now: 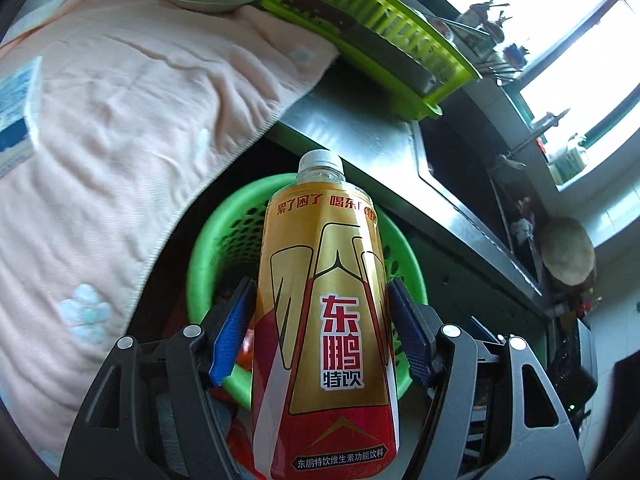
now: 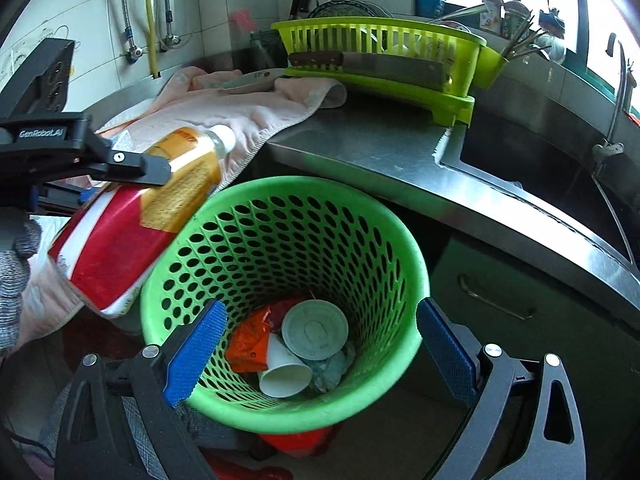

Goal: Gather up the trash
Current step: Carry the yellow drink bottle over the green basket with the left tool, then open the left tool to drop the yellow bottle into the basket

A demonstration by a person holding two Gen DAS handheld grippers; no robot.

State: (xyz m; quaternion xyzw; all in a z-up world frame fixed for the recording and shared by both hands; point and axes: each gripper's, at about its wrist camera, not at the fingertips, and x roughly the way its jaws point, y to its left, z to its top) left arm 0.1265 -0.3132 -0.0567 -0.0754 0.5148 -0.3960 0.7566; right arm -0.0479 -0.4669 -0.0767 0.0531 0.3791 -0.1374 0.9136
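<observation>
A gold and red drink bottle (image 1: 324, 320) with a white cap sits between the blue pads of my left gripper (image 1: 322, 286), which is shut on it. It hangs tilted beside and above the rim of a green perforated basket (image 1: 224, 216). From the right wrist, the bottle (image 2: 132, 232) slants over the basket's left rim (image 2: 320, 184), with one black finger (image 2: 132, 166) of the left gripper across it. My right gripper (image 2: 320, 350) stands open above the basket's near side, holding nothing. Inside lie a paper cup (image 2: 284, 376), a round lid (image 2: 314, 330) and an orange wrapper (image 2: 248, 344).
A steel counter (image 2: 360, 140) runs behind the basket, with a pink towel (image 2: 240, 112), a small bowl (image 2: 252, 80) and a lime dish rack (image 2: 380, 44) bearing a cleaver (image 2: 384, 66). A sink (image 2: 540, 164) lies to the right. A grey-gloved hand (image 2: 16, 280) shows at the left.
</observation>
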